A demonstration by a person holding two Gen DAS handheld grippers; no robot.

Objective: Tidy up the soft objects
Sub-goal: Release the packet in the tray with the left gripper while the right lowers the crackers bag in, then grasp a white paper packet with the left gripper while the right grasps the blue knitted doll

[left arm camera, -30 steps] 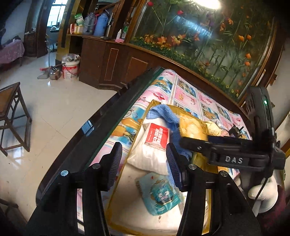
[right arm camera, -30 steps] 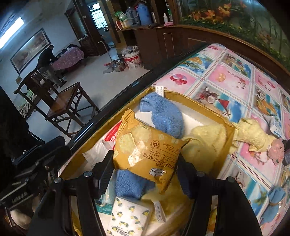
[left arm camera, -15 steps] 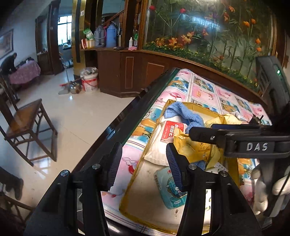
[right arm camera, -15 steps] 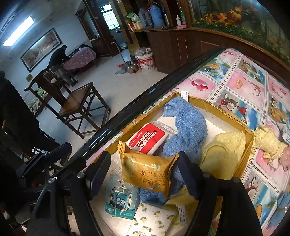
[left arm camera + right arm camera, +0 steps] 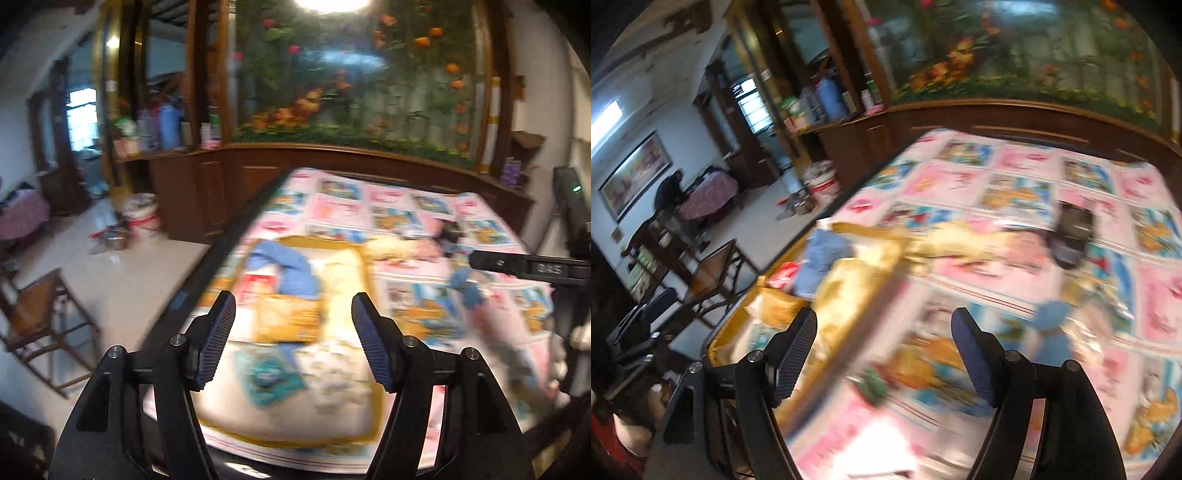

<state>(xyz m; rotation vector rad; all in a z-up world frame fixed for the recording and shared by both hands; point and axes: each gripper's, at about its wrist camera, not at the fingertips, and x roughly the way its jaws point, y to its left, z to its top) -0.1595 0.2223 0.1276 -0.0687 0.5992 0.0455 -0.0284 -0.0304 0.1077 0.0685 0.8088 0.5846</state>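
both grippers have pulled back from the yellow tray [image 5: 364, 280] since a second ago, and the orange cracker bag [image 5: 290, 317], which sat between the right gripper's fingers then, now lies in the tray with nothing gripping it. the left gripper [image 5: 293, 339] hangs above the near end of the tray, its jaws opening with only air between the ribbed pads [image 5: 218, 338]; the bag and a teal packet [image 5: 271, 376] merely show through the gap, lying below. the right gripper [image 5: 884, 354] is spread wide and empty over the cartoon-printed tablecloth [image 5: 1015, 177], to the right of the tray's rim [image 5: 882, 258]; in the left wrist view one of its black fingers pokes in from the right edge. inside the tray, a blue towel [image 5: 286, 267] lies at the far end beside a red-and-white packet [image 5: 255, 286], the cracker bag sits just in front of the towel, the teal packet and a lemon-printed pack [image 5: 334, 365] lie nearest the camera, and a pale yellow cloth [image 5: 341, 280] runs along the right wall. outside the tray on the tablecloth, a yellowish plush toy [image 5: 956, 245] stretches from the tray's far corner, a dark object [image 5: 1071, 232] too blurred to identify lies beyond it, and a small blue soft thing [image 5: 1052, 315] rests ahead of the right gripper. both views are heavily smeared. a wooden chair [image 5: 40, 317] stands on the floor to the left, and a person [image 5: 668, 194] sits at a distant table.
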